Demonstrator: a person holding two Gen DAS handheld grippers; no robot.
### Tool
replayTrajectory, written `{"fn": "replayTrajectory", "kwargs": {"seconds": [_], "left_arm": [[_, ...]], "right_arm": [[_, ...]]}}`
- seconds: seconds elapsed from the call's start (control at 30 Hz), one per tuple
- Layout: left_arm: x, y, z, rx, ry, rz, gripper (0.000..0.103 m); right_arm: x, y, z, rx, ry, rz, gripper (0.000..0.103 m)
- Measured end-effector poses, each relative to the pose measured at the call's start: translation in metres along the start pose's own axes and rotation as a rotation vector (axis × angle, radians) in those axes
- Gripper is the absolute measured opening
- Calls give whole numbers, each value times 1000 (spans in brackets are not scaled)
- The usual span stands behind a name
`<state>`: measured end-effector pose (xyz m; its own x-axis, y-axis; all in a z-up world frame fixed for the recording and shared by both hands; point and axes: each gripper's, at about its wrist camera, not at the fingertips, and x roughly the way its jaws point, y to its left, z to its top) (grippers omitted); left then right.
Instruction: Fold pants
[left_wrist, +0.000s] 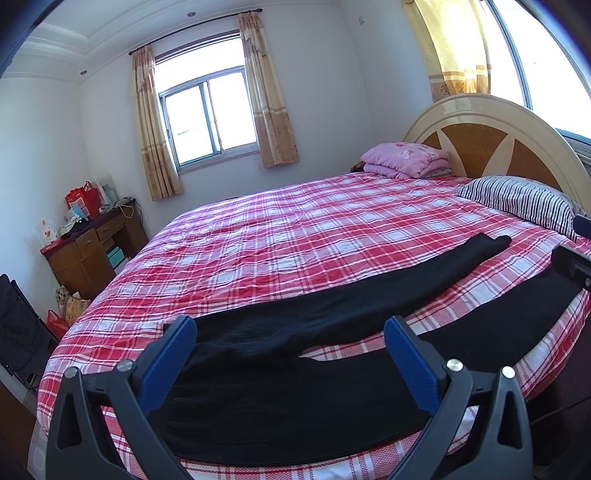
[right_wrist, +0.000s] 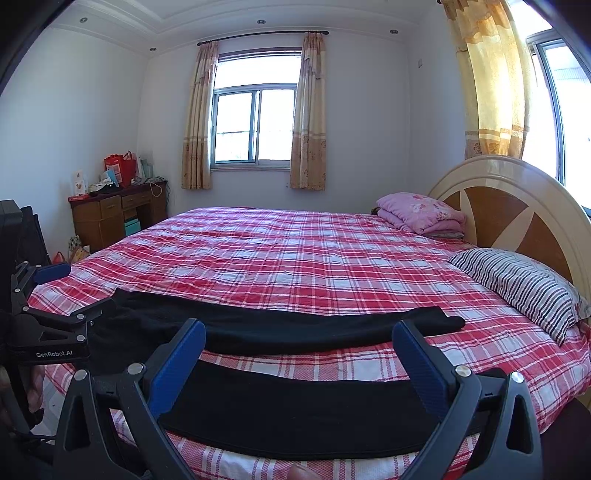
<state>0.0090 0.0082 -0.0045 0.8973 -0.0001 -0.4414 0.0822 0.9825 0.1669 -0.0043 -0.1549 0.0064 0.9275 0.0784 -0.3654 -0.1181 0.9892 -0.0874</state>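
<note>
Black pants lie spread flat along the near edge of the bed, waist to the left and both legs running right, with a gap of plaid sheet between them. My left gripper hovers open over the waist and crotch, nothing between its blue fingers. In the right wrist view the pants show as two legs, the far one ending in a cuff. My right gripper stands open above the near leg, holding nothing. The left gripper shows at that view's left edge, over the waist.
The bed has a red plaid sheet. A striped pillow and a folded pink blanket lie by the rounded headboard. A wooden desk with bags stands at the far left wall. Windows with curtains are behind.
</note>
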Motion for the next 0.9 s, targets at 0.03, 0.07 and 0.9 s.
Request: {"fn": "replayTrajectory", "kwargs": {"seconds": [0.03, 0.07, 0.9], "left_arm": [[0, 0, 0, -1, 0, 0, 103], [0, 1, 0, -2, -1, 1, 103], [1, 1, 0, -7, 9, -4, 103]], "right_arm": [[0, 0, 0, 0, -1, 0, 102], [0, 0, 0, 1, -1, 0, 102], [3, -1, -2, -4, 12, -6, 102]]}}
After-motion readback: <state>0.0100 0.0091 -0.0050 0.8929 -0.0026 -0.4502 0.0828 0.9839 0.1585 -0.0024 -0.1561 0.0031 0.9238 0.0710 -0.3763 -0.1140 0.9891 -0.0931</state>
